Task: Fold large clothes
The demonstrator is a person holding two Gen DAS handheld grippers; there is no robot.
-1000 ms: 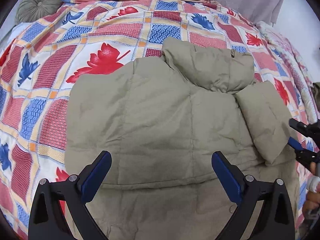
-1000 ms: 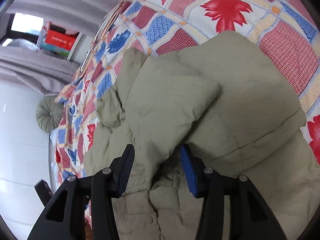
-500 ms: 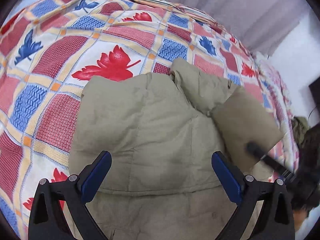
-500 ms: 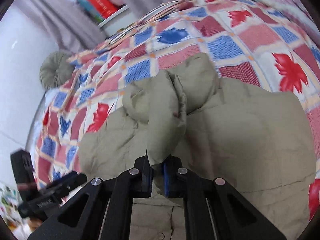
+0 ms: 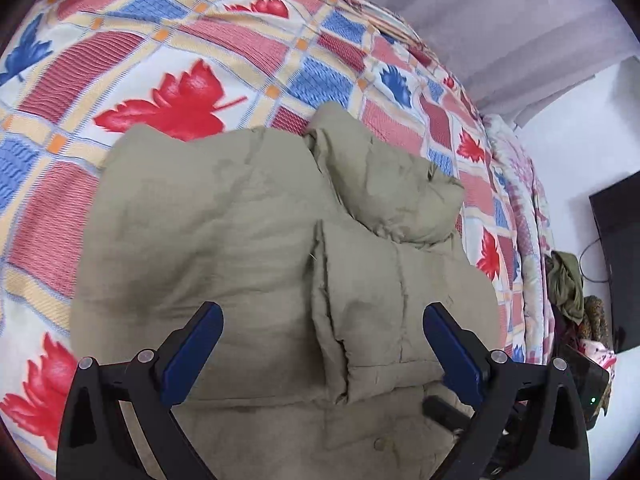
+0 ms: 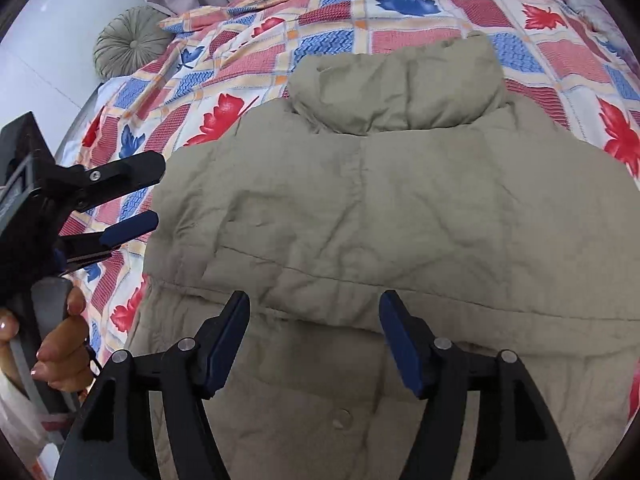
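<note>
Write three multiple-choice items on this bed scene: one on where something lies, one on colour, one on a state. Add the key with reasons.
1. Where does the round cushion lie?
A. on the jacket
B. at the far left end of the bed, beside the wall
C. on the floor

2. What colour is the jacket?
A. khaki green
B. navy
C. red

3. How do the jaws of the right gripper stand?
A. shut on the sleeve
B. shut on nothing
C. apart, with nothing clamped

Key: B, the cushion sits by the bedspread next to the pale wall. A, the padded fabric is khaki in both views. C, the blue pads have just been opening and now stand wide above the jacket; the folded sleeve lies flat across it.
</note>
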